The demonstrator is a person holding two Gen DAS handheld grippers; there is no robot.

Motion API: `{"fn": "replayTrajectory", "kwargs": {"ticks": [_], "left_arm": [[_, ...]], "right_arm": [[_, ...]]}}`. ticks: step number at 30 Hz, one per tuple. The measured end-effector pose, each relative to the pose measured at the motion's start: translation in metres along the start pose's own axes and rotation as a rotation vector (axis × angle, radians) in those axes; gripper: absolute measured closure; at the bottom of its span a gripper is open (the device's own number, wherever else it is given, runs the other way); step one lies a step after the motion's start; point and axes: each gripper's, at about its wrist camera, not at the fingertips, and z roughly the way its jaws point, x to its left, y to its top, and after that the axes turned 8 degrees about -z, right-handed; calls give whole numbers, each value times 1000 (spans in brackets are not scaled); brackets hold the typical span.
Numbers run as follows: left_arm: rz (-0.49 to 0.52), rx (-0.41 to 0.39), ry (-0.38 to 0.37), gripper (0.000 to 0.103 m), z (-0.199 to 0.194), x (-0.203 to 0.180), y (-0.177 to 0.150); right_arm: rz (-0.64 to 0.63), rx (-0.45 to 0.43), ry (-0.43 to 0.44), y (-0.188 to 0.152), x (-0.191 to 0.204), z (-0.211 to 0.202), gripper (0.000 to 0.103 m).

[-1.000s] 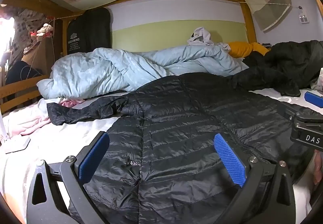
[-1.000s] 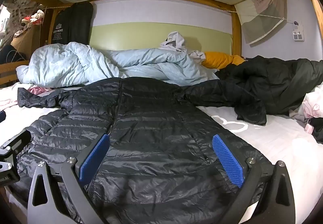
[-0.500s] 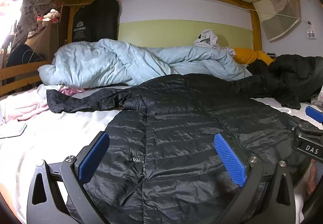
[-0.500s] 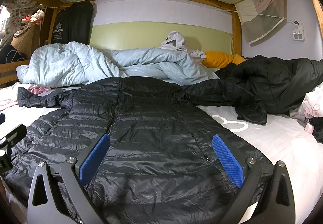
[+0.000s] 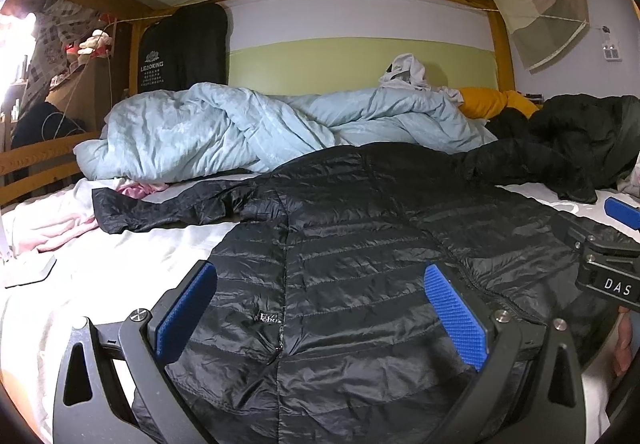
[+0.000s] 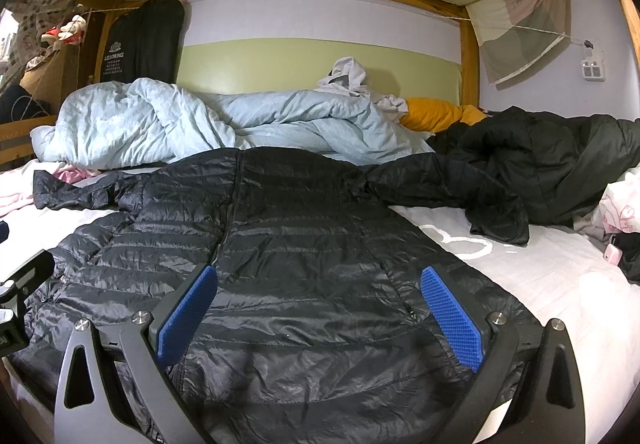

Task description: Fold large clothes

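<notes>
A black quilted puffer jacket (image 5: 352,244) (image 6: 304,244) lies spread flat on the white bed sheet (image 5: 120,264), front up, zipper shut, hem toward me. Its left sleeve (image 5: 160,204) stretches out to the left and its right sleeve (image 6: 448,188) to the right. My left gripper (image 5: 320,308) hovers open over the hem's left half, blue pads wide apart, nothing between them. My right gripper (image 6: 318,308) is open over the hem's right half, likewise holding nothing. The right gripper's body (image 5: 612,268) shows at the left wrist view's right edge.
A crumpled light blue duvet (image 5: 260,132) lies behind the jacket. A dark coat (image 6: 552,156) is heaped at the right, an orange pillow (image 6: 436,114) behind it. Pink cloth (image 5: 52,220) lies at the left by a wooden bed rail (image 5: 36,164). A small pink object (image 6: 612,254) rests on the sheet.
The left wrist view has shifted leftward and turned so more of the left sleeve and sheet shows. The right gripper has barely moved. Both stay open.
</notes>
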Motion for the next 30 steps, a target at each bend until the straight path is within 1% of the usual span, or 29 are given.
{"fn": "replayTrajectory", "kwargs": {"ticks": [8, 30], "left_arm": [[-20, 5, 8, 0, 1, 3, -1], [-17, -1, 9, 0, -1, 5, 0]], "right_arm": [[1, -1, 1, 0, -1, 0, 0], [2, 1, -5, -1, -2, 1, 0]]}}
